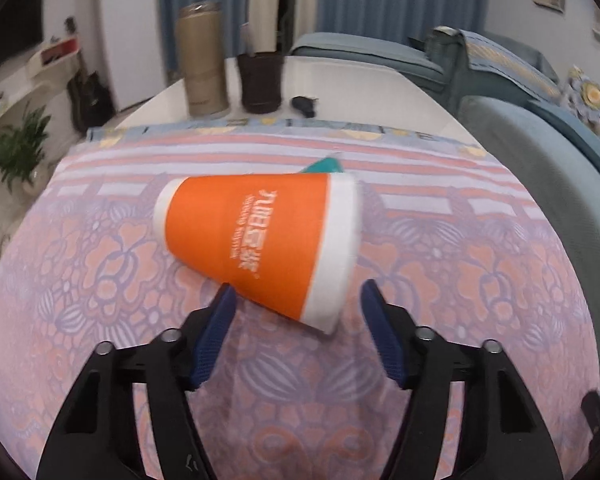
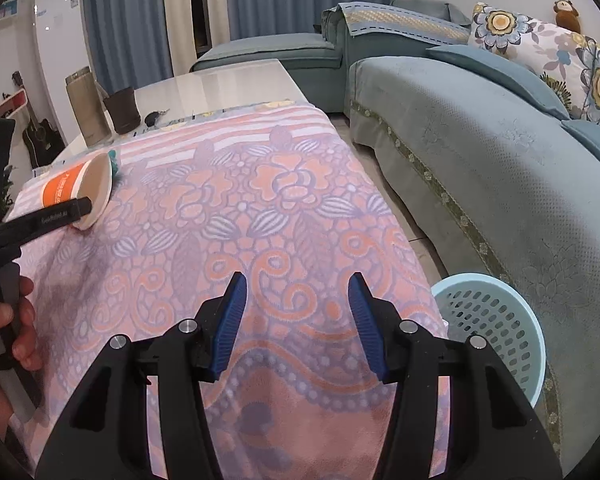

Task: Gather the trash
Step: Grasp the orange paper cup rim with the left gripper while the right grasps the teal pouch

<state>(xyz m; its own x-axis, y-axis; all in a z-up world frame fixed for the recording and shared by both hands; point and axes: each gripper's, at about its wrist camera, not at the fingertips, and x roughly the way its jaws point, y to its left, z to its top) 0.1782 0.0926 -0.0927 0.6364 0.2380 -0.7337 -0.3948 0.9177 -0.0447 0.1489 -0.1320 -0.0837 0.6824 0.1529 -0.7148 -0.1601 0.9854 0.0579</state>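
Cup: orange paper cup lying on its side on the surface's floral cloth
My left gripper: spread, flanking cup's rim, not pinching
My right gripper: spread, empty
Basket: blue basket beside the surface

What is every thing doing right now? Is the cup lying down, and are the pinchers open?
Orange paper cup: lying on its side on the flowery cloth, mouth toward the basket side.
Left gripper: open, close to the cup, not squeezing it.
Right gripper: open, nothing in it.
Blue basket: upright on the floor beside the table; I see no trash inside.
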